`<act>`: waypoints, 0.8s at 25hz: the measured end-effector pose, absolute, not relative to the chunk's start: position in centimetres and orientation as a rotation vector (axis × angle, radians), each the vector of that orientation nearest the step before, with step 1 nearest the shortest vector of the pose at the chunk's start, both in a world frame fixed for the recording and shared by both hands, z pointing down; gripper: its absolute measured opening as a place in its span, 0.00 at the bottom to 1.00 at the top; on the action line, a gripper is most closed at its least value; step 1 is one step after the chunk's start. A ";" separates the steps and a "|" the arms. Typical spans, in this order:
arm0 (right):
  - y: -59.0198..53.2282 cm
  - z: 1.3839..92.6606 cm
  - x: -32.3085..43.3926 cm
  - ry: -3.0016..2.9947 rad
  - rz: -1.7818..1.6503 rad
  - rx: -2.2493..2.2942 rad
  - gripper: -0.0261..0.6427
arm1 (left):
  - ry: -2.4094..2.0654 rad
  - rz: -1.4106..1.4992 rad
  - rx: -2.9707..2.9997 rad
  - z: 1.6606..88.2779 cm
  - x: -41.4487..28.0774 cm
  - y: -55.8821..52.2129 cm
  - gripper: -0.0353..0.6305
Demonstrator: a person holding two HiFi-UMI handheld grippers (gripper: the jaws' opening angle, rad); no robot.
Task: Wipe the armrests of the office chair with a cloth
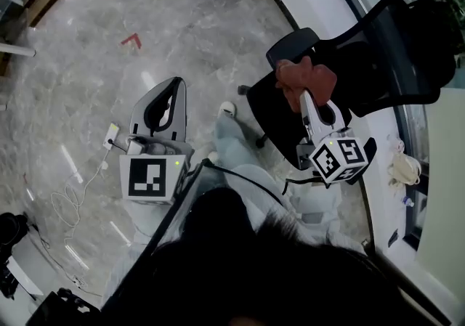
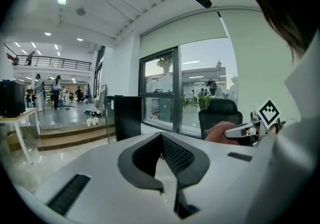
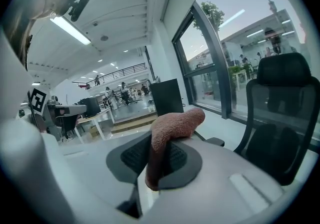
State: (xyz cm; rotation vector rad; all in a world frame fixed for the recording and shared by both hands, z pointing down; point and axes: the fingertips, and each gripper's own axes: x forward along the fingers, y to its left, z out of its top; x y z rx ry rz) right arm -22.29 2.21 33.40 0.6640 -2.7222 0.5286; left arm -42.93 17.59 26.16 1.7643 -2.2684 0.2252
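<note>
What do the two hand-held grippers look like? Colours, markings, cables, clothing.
Both match: the left hand-held gripper and right hand-held gripper have white shells with dark textured pads inside the jaws. Each carries a white cube with black square markers and a small green light. A black cable trails from the left one. The person wears pale, whitish clothing.

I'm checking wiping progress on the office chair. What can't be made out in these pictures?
- Second armrest: the head view shows one armrest; the cloth and right tool cover the chair's other side.
- Armrest dirt: too dark and small in every view.
- Chair in the left gripper view: lower part hidden behind the cloth and right tool.
- Bottom of the head view: blocked by the person's hair.
</note>
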 end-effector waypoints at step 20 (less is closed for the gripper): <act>-19.4 39.5 -20.2 -2.378 0.540 1.243 0.08 | -1.629 0.319 2.393 25.6 -40.7 -12.1 0.06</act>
